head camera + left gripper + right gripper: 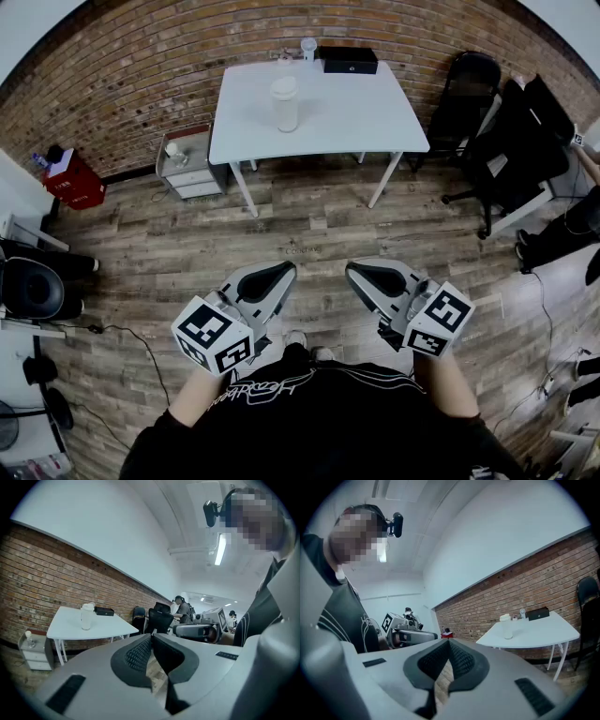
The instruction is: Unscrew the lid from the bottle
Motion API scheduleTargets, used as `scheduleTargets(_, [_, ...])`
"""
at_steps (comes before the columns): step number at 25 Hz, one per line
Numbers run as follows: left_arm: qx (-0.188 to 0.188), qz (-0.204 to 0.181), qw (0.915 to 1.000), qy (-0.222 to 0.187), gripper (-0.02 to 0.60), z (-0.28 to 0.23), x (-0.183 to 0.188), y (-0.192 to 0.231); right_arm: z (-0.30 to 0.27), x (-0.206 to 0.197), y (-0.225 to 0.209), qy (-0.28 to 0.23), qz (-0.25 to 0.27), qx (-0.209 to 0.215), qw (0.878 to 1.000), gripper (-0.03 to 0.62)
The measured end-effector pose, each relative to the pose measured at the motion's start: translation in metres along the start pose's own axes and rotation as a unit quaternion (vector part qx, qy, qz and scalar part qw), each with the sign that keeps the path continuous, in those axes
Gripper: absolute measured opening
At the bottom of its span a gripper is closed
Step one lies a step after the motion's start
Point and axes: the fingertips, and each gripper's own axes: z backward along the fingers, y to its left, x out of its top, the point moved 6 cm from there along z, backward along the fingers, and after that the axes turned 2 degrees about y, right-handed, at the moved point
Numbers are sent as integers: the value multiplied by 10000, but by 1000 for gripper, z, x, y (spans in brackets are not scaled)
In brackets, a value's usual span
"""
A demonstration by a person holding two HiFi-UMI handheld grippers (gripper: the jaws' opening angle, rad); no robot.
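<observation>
- The bottle (284, 105), pale and upright with its lid (284, 86) on, is standing on the white bench (347, 117) by the brick wall. It is sitting well apart from both claws, with open wooden floor lying between.
- The left claw (284, 272) is showing its jaws pressed together with nothing between them. The right claw (357, 273) is doing the same, closed and holding nothing.
- One likely risk: a claw arriving at the bottle while closed like this would be bumping the tall, narrow body and tipping it instead of gripping it. The jaws are needing to open first.
- A second likely risk: one claw turning the lid while the other is not clamping the body firmly. The whole bottle would then be spinning or sliding on the smooth bench top, and the lid would not be loosening.
- A black box (349, 60) is lying further back and to the right of the bottle, near the wall. A sweeping approach could be shoving the bottle towards it or off its base.
- Both hands are holding the claws low in front of the person's waist, side by side and apart.
- The marker cubes are sitting nearest the body. The jaw tips are pointing forward towards the bench, angling slightly inward towards each other and dipping a little below level.
</observation>
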Motion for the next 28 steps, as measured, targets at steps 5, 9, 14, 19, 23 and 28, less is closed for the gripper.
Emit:
scheduleTargets(5, [-60,10,10000,-19,40,1,6,19,-13,6,-7,28,-25,-166,9999,-5])
scheduleTargets(9, [-99,-27,9999,-87,40,6,13,37,-27,10,-11,51,-38,-327,9994,-5])
scheduleTargets(14, [56,-158,9998,-107,40,11,18,60,-41,18,-15,-12,89,-545,9985,-6])
scheduleTargets(19, [249,-113,9995,-140,47,20,12,85,-52,22,-23,-225,-57,-787,9966,107])
scheduleTargets(23, [291,-186,9993,-130,212,30,6,100,-61,22,-25,-334,17,-943,9950,232])
scheduleTargets(28, [459,-153,9988,-115,280,34,5,116,-69,30,-35,-251,177,-1079,9937,299])
